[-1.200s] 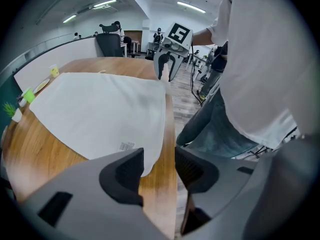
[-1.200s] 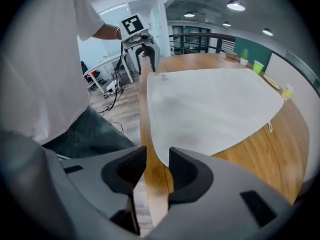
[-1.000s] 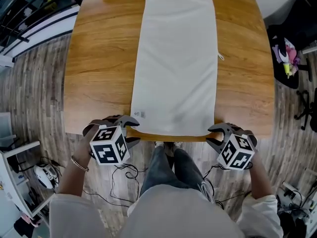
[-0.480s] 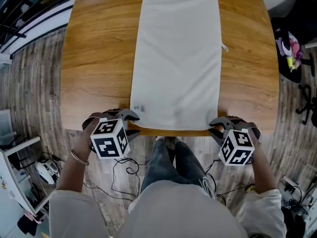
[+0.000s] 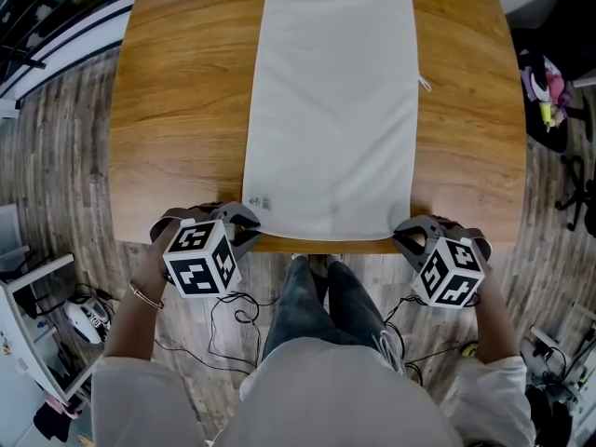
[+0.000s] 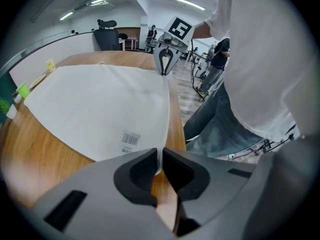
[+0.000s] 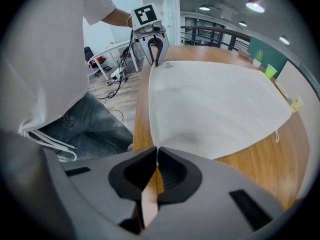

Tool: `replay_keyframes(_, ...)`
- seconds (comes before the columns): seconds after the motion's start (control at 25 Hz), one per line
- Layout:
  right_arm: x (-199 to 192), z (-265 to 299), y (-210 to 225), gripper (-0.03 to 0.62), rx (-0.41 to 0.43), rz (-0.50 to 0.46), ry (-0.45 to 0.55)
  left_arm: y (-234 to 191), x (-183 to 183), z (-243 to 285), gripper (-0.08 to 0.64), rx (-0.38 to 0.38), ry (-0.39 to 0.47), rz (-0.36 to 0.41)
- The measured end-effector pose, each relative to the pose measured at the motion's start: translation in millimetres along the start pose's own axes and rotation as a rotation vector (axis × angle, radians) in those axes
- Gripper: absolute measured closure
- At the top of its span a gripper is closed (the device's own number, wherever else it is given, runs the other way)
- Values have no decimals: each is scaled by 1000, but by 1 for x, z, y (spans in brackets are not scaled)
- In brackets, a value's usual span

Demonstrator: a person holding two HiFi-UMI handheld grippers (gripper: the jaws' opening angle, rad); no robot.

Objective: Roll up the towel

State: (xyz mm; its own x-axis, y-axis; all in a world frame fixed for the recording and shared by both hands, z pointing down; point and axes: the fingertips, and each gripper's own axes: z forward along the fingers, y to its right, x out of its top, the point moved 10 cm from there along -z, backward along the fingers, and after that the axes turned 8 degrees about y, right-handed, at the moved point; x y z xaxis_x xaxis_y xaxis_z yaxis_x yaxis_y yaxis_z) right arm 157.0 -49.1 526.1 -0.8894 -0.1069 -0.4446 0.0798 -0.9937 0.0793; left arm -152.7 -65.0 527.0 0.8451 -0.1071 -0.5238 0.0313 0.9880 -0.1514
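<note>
Trailing cables (image 5: pixel 244 317) litter the floor (image 5: pixel 56 156) near the towel (image 5: pixel 331 101).

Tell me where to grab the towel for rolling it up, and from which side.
Take the towel at the two corners of its short near edge, coming from the near side of the table. It lies flat with its length running away, so that edge rolls forward. The left gripper and right gripper, jaws just closed, each pinch one of those corners.
</note>
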Motion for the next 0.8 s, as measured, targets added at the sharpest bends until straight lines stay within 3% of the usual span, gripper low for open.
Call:
replay_keyframes(0.2,-7,-2,-10,581,19,58,17,9,-1,-1,538,13,40,-47)
replay_keyframes(0.56,-11,-20,-45,581,104,199,61,52,0,-7,540,-68,73,-126)
replay_keyframes(0.8,-4,-50,-41,583,70,282,166,47,15,-37,540,0,149,-131)
